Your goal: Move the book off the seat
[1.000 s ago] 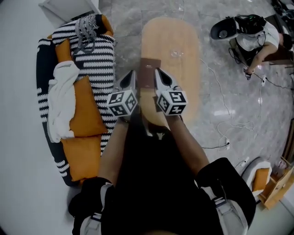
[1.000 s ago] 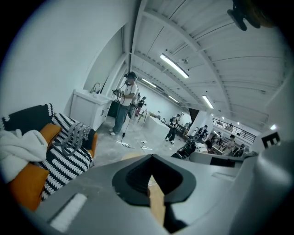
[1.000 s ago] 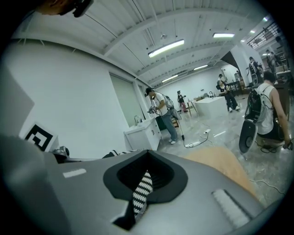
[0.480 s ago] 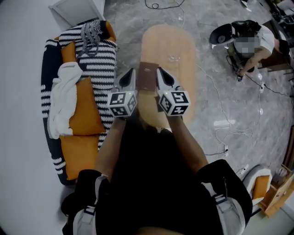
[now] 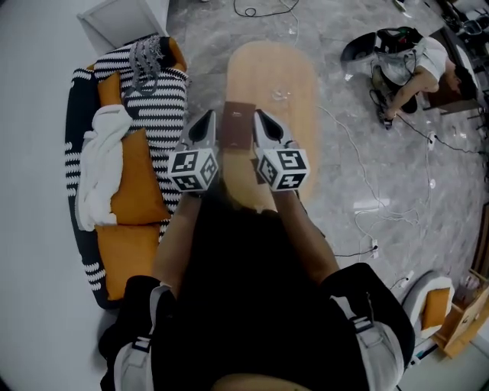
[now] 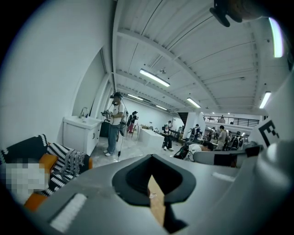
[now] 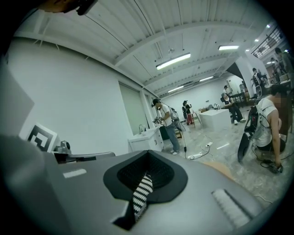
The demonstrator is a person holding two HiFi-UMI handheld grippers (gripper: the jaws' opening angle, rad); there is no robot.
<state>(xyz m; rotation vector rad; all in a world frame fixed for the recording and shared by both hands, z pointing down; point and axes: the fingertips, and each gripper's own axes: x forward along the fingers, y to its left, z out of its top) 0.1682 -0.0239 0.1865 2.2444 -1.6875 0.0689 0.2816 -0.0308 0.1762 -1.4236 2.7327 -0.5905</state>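
Note:
A brown book (image 5: 237, 127) hangs over the left part of the oval wooden table (image 5: 286, 84), pinched between the sides of my two grippers. My left gripper (image 5: 205, 122) presses its left edge and my right gripper (image 5: 262, 122) its right edge. In both gripper views the jaws are shut to a thin slit with nothing inside. Through the left gripper's (image 6: 154, 186) slit I see table wood; through the right gripper's (image 7: 143, 179) slit, striped fabric. Whether the book touches the tabletop I cannot tell.
A black-and-white striped couch (image 5: 164, 103) with orange cushions (image 5: 137, 187) and a white cloth (image 5: 99, 172) stands at the left. A white cabinet (image 5: 122, 19) is behind it. A person (image 5: 405, 65) crouches at the far right among floor cables (image 5: 367, 198).
The whole head view has drifted slightly. The book stays pinched between the two grippers at the same spot over the table.

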